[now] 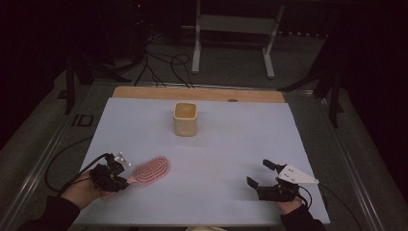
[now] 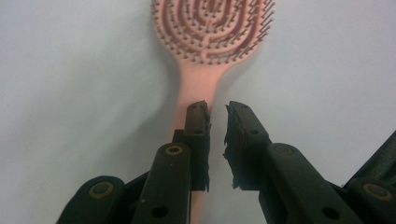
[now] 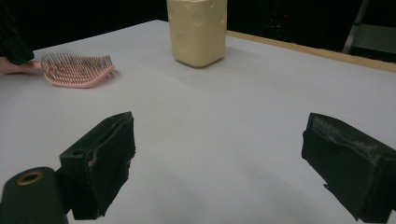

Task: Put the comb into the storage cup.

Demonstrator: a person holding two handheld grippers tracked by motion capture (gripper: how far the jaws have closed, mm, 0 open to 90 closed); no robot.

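At the near left of the table point(image 1: 120, 120), our left gripper point(image 2: 217, 114) stands narrowly parted over the pink hairbrush point(image 2: 212, 28) handle, not clamping it, so we should centre before closing; our right gripper point(image 3: 219, 163) gapes wide, empty.

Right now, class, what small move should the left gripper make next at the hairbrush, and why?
Probably lift the left gripper clear and back. Its jaws stand slightly apart above the handle of the pink hairbrush, which lies flat on the white table sheet, bristles up, so it looks released. The right gripper waits open, away from the brush.
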